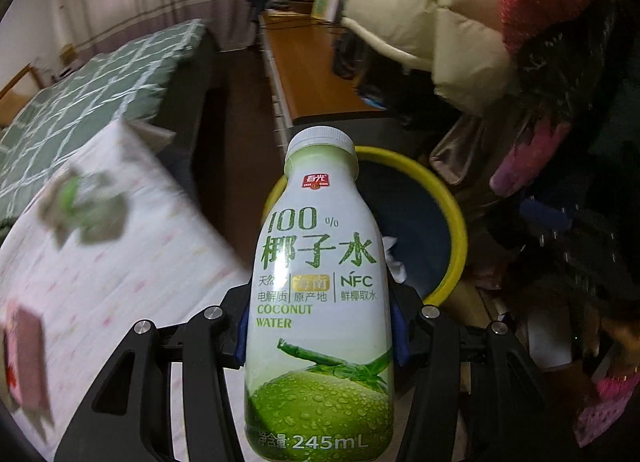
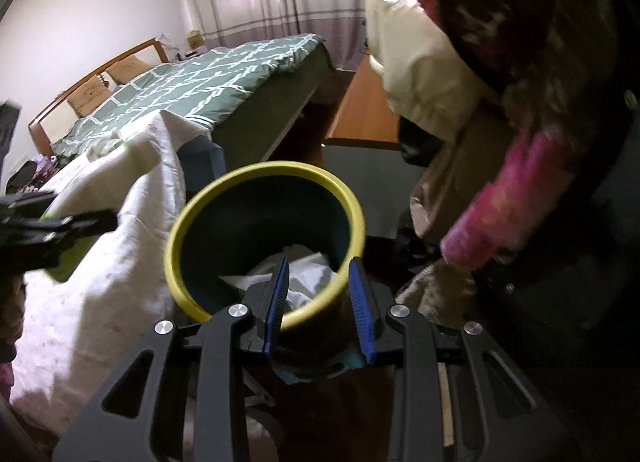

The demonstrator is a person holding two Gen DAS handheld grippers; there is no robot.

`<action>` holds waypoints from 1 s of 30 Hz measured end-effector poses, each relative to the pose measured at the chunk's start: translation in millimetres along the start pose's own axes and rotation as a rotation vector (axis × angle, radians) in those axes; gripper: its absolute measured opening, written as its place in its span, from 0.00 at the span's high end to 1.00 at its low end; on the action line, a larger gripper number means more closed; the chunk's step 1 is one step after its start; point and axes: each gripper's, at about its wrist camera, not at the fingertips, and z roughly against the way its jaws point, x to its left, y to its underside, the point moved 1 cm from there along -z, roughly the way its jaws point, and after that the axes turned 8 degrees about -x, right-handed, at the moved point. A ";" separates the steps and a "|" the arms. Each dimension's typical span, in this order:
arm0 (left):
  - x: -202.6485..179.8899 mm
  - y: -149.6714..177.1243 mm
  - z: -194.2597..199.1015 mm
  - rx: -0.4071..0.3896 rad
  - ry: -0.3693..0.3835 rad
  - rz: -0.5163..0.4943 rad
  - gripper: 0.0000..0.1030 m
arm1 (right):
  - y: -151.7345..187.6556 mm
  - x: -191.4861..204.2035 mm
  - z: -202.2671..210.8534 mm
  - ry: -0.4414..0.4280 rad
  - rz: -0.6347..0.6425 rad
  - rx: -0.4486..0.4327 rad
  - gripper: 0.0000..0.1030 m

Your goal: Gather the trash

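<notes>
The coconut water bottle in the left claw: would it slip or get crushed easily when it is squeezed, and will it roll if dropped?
The coconut water bottle has a glossy sleeve, so it may slide between the left claw pads. It looks like thin plastic, probably light and dentable. Its round body would likely roll unless it lands in the yellow-rimmed bin.

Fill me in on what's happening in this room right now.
Someone is clearing trash with two handheld tongs. The left tongs are clamped on a coconut water bottle, capped and upright, with the yellow-rimmed bin just beyond it. The right tongs are open, their fingers either side of the bin's near rim without gripping it. White crumpled paper already lies inside. More litter sits on the white cloth to the left.
</notes>
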 end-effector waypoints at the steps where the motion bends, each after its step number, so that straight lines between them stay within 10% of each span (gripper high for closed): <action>1: -6.6 -5.4 -9.4 0.003 0.002 -0.006 0.50 | 2.6 -3.6 -0.2 0.003 -0.005 0.005 0.71; 6: -19.8 -23.2 -49.1 0.023 0.025 0.009 0.49 | 7.7 -8.5 -3.9 0.006 -0.009 0.027 0.71; 9: -19.3 -32.4 -57.5 -0.018 0.001 0.033 0.20 | 7.3 -8.0 -4.9 0.003 -0.010 0.033 0.71; 13: -9.3 -38.2 -41.2 -0.070 -0.001 0.062 0.19 | 8.5 -3.4 -5.9 -0.006 -0.003 0.034 0.71; 30: 152.2 74.1 164.9 -0.338 -0.236 0.282 0.13 | 0.4 80.4 -23.3 -0.080 0.100 0.062 0.71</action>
